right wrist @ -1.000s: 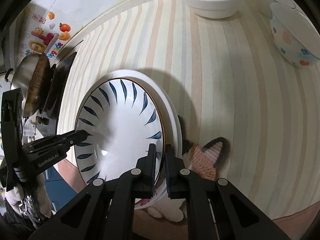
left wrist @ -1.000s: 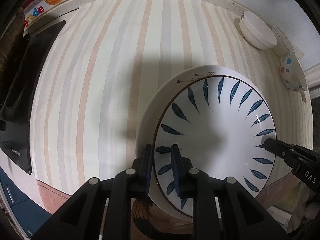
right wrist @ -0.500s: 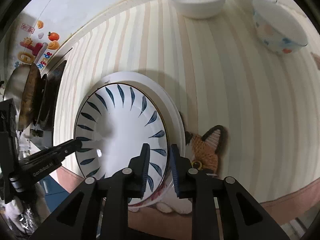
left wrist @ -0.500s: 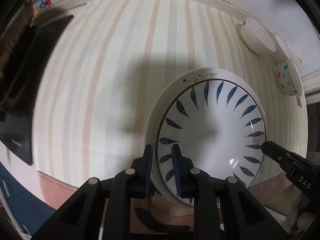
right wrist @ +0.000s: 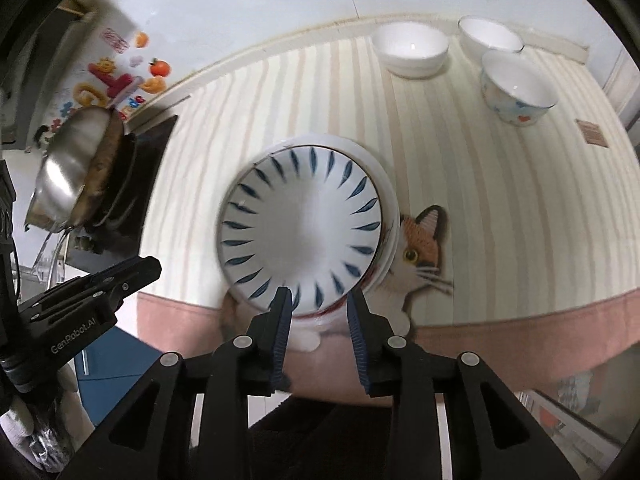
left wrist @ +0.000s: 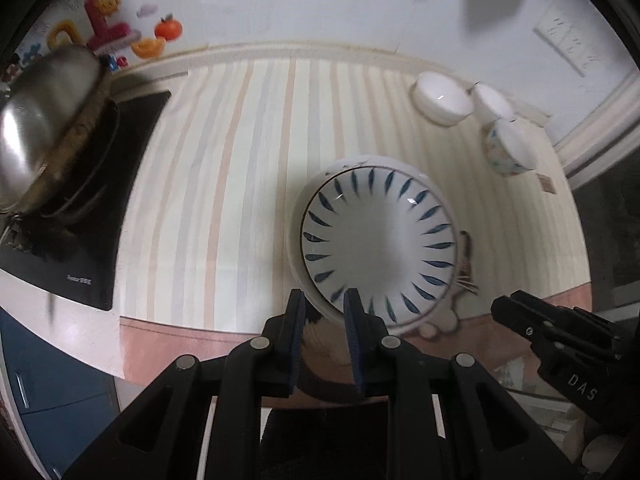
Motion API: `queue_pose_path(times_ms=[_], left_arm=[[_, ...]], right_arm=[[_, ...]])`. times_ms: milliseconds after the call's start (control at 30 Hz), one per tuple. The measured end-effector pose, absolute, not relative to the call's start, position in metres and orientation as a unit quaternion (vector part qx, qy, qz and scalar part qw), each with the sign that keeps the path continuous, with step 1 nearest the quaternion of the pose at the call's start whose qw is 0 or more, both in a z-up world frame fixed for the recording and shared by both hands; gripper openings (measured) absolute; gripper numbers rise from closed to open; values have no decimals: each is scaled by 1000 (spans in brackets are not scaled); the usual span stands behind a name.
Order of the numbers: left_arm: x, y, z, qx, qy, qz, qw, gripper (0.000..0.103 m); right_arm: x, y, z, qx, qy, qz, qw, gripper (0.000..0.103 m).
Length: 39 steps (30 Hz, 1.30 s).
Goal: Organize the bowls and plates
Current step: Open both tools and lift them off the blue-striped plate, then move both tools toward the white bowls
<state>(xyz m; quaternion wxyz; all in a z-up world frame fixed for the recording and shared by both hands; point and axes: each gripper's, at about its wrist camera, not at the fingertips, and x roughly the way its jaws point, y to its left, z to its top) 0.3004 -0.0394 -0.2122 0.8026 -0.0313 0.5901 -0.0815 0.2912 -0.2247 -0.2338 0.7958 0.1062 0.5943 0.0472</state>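
Blue-leaf plate (right wrist: 300, 232) released, resting on white plate (right wrist: 384, 184) atop striped mat (right wrist: 500, 184).
Left gripper (left wrist: 322, 314) and right gripper (right wrist: 320, 312) now withdrawn, raised, jaws apart; previously clamped on rim.

two stacked plates (right wrist: 304, 236), three bowls (right wrist: 412, 50)

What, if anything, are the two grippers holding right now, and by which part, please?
Nothing is held. Both the left gripper and the right gripper have open jaws, drawn back from the near rim of the blue-leaf plate, which rests on the white plate beneath it.
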Motion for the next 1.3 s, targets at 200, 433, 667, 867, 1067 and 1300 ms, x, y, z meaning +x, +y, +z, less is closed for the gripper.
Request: queue_pose_path(times_ms=[200,433,667,867,1067,1300], left_arm=[[264,-31,-168,-18,554,-86,828,19],[241,-26,-148,-19,547,-100,831,20],[252,-30,-152,-28,544,-91,834,34],[297,-49,-168,-43,558,-77,825,35],[376,-95,-184,-47,569,-65,818,35],[495,-155,-221,-59,596,-60,799,35]], right_arm=[[247,-208,-176,91,552,36,828,36],[218,-197,-139,86,534,42,840,38],[223,-204,-140,95,543,52,833,50],[257,-229,-155,125,549,58,824,58],[331,-286,-169,152,549,44,821,59],[453,-365,-205,174,556,25,812,58]])
